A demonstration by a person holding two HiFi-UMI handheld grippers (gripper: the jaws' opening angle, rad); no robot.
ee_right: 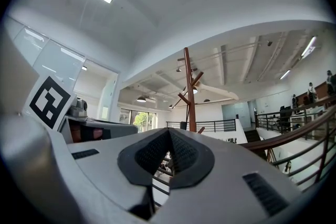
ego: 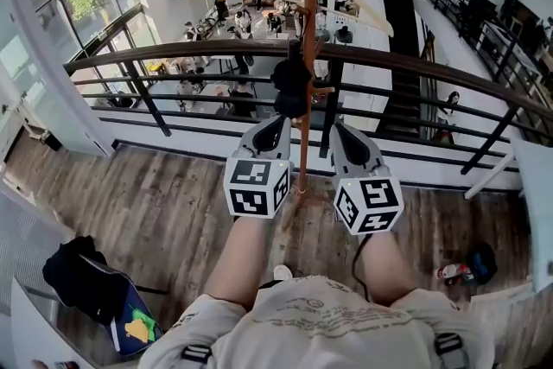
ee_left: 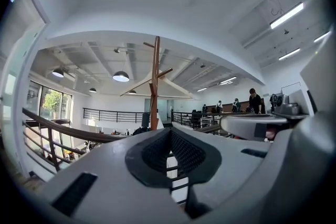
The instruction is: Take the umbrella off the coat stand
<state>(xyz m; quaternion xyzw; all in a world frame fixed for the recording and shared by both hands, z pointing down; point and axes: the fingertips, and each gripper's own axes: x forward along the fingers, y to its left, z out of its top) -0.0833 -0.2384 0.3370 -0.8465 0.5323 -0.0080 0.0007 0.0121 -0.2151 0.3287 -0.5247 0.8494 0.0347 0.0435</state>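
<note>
The coat stand (ego: 308, 4) is an orange-brown pole with slanted pegs, standing just in front of the balcony railing. A black folded umbrella (ego: 292, 84) hangs against the pole at railing height. My left gripper (ego: 276, 125) is just below and left of the umbrella, my right gripper (ego: 340, 131) just right of the pole. Both are held a little short of the stand. In the left gripper view the left gripper (ee_left: 169, 131) has its pads meeting, with nothing between them, and the pole (ee_left: 155, 86) rises beyond. The right gripper (ee_right: 169, 134) looks the same, pole (ee_right: 189, 89) ahead.
A dark curved railing (ego: 173, 52) runs across behind the stand, with a lower floor of desks and people beyond. A chair with a black jacket (ego: 79, 274) is at lower left. A white table edge (ego: 531, 203) and small items (ego: 467, 266) lie at right.
</note>
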